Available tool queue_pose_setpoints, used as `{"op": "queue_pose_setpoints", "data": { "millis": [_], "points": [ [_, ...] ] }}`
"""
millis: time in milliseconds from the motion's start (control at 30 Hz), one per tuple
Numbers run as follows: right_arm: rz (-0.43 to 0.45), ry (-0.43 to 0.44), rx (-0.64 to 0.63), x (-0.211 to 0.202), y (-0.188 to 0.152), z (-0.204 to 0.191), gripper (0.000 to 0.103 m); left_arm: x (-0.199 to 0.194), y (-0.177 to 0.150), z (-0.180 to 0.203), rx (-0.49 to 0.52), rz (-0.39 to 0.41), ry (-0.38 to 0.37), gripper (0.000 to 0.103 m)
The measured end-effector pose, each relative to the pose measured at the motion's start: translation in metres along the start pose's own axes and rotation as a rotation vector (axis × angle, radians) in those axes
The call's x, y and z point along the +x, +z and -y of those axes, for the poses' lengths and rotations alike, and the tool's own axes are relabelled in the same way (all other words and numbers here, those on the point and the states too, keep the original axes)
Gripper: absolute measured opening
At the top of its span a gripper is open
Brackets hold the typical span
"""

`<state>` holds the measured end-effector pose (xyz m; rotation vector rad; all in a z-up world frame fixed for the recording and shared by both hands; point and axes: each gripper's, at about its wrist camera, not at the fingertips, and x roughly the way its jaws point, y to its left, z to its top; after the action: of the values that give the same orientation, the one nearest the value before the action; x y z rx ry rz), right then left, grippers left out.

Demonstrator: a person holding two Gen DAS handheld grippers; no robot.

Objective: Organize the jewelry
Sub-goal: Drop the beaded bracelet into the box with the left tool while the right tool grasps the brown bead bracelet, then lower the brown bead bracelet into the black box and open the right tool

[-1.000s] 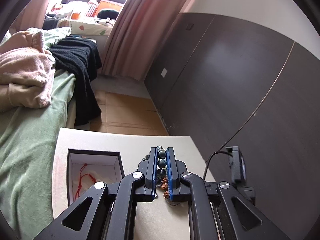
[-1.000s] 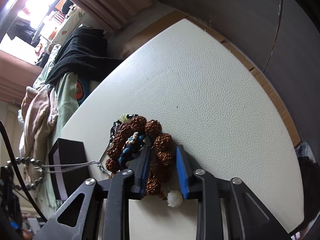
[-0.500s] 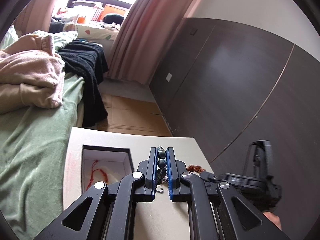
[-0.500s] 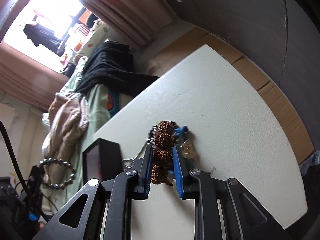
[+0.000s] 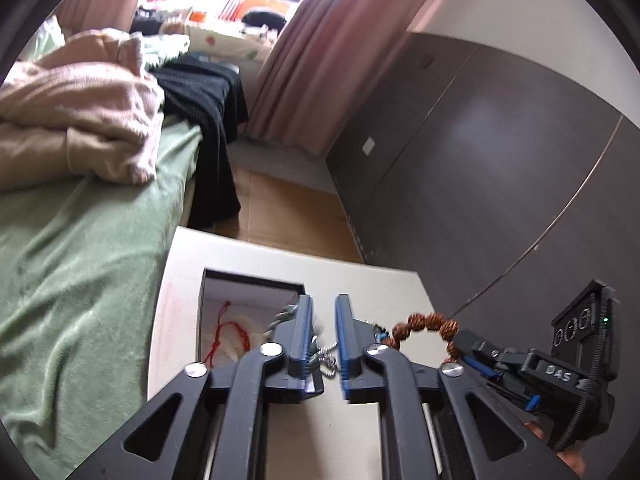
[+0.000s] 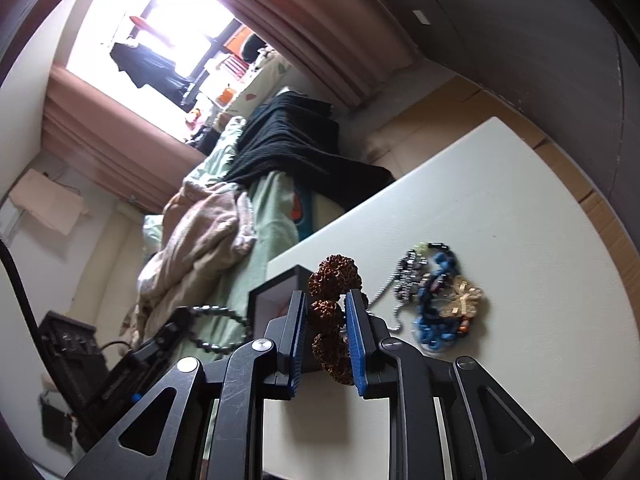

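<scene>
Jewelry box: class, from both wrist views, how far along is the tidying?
Done: a red cord lies in the box. In hand: the left gripper has its jaws opening, the grey bead bracelet beside them by the box; the right gripper grips the brown bead bracelet. Left: the tangled pile on the table.

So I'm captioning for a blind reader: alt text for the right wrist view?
The right gripper holds a brown seed-bead bracelet above a white table. A jewelry pile lies to its right, an open box to its left.
</scene>
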<state>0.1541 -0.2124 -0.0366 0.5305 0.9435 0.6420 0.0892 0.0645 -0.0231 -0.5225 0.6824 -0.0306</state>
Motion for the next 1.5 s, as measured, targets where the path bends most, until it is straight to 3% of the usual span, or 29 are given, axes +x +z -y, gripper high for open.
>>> {"op": "queue_pose_setpoints", "data": {
  "millis": [67, 167, 500, 833, 967, 1033, 1267, 1500],
  "points": [
    [0.004, 0.024, -0.009, 0.002, -0.001, -0.007, 0.021, 0.001, 0.000, -0.004, -0.010, -0.003, 0.024, 0.064],
    [0.000, 0.066, -0.020, 0.007, -0.003, -0.016, 0.021, -0.010, 0.002, -0.012, -0.032, 0.069, 0.059, 0.078],
    [0.004, 0.133, -0.067, 0.026, -0.005, -0.047, 0.021, -0.015, 0.012, -0.036, -0.113, 0.097, 0.079, 0.079],
    [0.012, 0.042, -0.130, 0.052, -0.008, -0.066, 0.022, -0.011, 0.019, -0.043, -0.125, 0.109, 0.087, 0.079],
    [-0.072, 0.117, -0.098, 0.075, -0.011, -0.068, 0.029, -0.010, 0.022, -0.046, -0.136, 0.114, 0.100, 0.079],
    [-0.094, 0.101, -0.094, 0.078, -0.013, -0.065, 0.029, -0.009, 0.023, -0.048, -0.145, 0.112, 0.099, 0.079],
    [-0.045, 0.072, -0.050, 0.054, -0.002, -0.042, 0.040, -0.008, 0.021, -0.041, -0.129, 0.111, 0.087, 0.079],
    [-0.017, 0.033, -0.012, 0.028, 0.002, -0.021, 0.040, 0.005, 0.010, -0.012, -0.052, 0.071, 0.040, 0.079]
  ]
}}
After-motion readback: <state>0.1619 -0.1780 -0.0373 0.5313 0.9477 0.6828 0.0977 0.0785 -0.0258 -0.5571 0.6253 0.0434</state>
